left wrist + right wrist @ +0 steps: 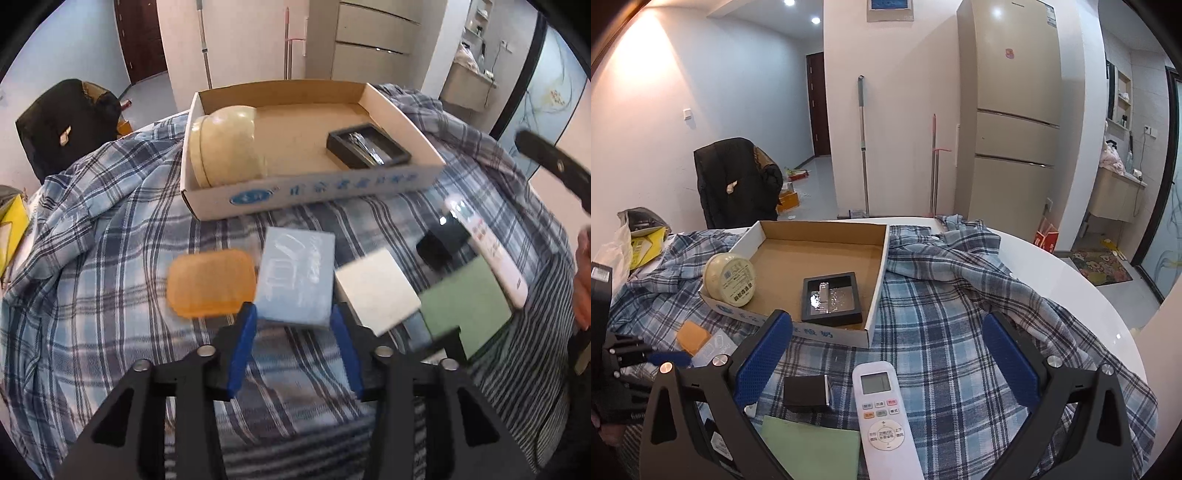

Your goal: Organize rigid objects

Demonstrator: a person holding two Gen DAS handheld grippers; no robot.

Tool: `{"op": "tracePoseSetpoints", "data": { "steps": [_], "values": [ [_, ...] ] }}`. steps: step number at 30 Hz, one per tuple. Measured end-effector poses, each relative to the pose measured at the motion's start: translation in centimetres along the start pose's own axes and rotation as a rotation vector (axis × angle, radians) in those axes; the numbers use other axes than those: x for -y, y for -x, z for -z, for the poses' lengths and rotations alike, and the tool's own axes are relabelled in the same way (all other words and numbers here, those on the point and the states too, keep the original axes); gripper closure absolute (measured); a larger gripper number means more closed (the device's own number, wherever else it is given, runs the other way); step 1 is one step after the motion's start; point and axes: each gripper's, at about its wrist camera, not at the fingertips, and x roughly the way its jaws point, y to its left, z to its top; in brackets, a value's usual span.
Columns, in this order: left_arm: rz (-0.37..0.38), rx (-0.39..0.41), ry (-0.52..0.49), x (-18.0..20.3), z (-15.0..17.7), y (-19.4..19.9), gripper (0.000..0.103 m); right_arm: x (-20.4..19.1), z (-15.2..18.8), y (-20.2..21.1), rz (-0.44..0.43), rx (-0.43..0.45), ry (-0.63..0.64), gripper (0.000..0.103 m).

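My left gripper (293,317) points down at a light blue box (295,277) lying on the plaid shirt. Its blue fingertips flank the box's near corners, and the jaws look open with the box between them. An orange soap case (210,282) lies left of the box and a white square box (376,288) lies right of it. My right gripper (886,354) stands wide open above a white remote (882,406), holding nothing. A small black box (805,395) and a green card (812,446) lie beside the remote. The cardboard tray (314,192) holds a cream jar (225,147) and a black frame case (369,146).
A plaid shirt (960,302) covers a round white table (1089,295). At the far left are a chair with a black jacket (735,181) and a yellow bag (646,247). A fridge (1012,110) stands behind. A hand (583,280) is at the right edge.
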Motion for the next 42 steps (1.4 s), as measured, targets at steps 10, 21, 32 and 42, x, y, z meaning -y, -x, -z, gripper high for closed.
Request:
{"op": "tracePoseSetpoints", "data": {
  "steps": [10,21,32,42],
  "values": [
    [0.015,-0.014,0.038,-1.9,-0.5,-0.9,0.035,0.5,0.1,-0.3,-0.027,-0.028,-0.028,0.0],
    [0.054,-0.01,-0.09,0.8,0.9,0.1,0.035,0.5,0.2,-0.8,-0.028,-0.048,-0.036,0.0],
    [0.057,-0.079,-0.171,-0.6,-0.1,-1.6,0.035,0.7,0.1,-0.6,-0.044,-0.054,-0.048,0.0],
    [0.034,-0.039,-0.198,-0.4,-2.3,-2.3,0.035,0.8,0.3,-1.3,-0.042,-0.082,-0.057,0.0]
  ]
}}
